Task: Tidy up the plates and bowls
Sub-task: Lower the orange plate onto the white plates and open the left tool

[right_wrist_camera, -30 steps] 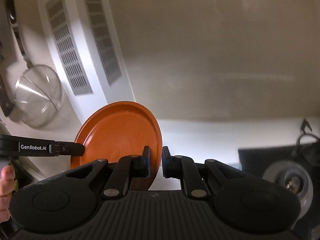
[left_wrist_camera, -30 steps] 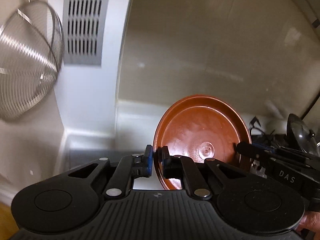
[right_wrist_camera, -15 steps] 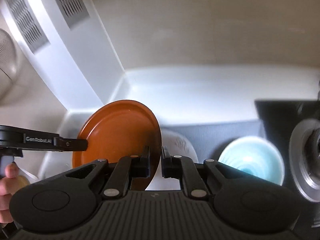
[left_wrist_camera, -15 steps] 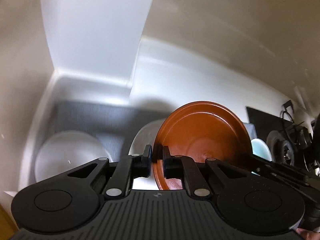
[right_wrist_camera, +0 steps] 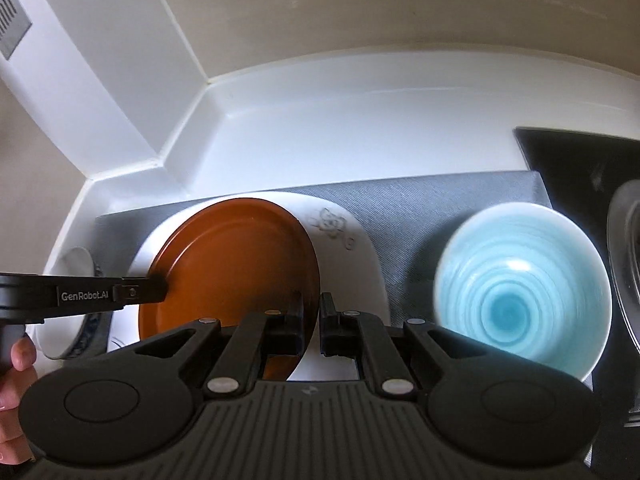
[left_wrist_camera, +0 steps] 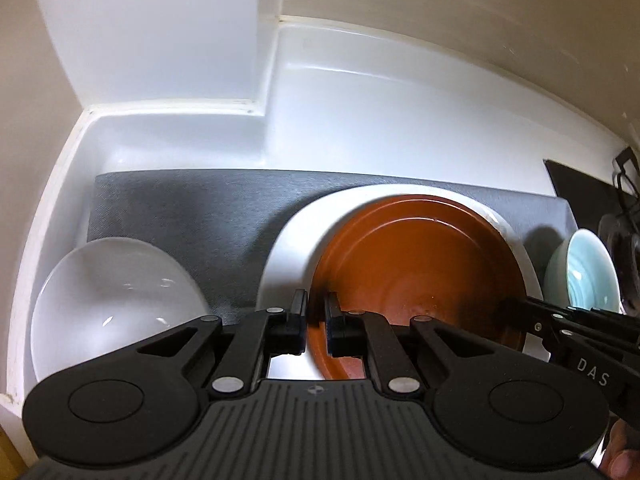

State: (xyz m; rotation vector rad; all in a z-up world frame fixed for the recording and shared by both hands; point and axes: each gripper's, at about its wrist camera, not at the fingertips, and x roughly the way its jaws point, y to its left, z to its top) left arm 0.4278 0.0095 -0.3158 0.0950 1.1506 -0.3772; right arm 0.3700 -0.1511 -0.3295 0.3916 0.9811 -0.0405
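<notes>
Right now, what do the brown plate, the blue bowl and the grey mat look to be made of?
Brown plate: likely glazed ceramic, possibly melamine; smooth with a soft sheen. Blue bowl: probably glazed ceramic, glossy with concentric rings. Grey mat: seemingly woven fabric or textured vinyl, matte with fine ribbing.

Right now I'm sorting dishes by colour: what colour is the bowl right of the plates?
Pale blue bowl with a swirl; right wrist view.

A small plate [left_wrist_camera: 416, 272] sits over a larger plate [left_wrist_camera: 288, 256] at the middle of a mat [left_wrist_camera: 192, 208] on the tabletop [left_wrist_camera: 400, 120]. One bowl [left_wrist_camera: 108, 296] lies to the plates' left, another bowl [right_wrist_camera: 520, 284] to their right. The left hand-held gripper [left_wrist_camera: 316, 320] and right hand-held gripper [right_wrist_camera: 312, 320] clasp opposite edges of the small plate.
</notes>
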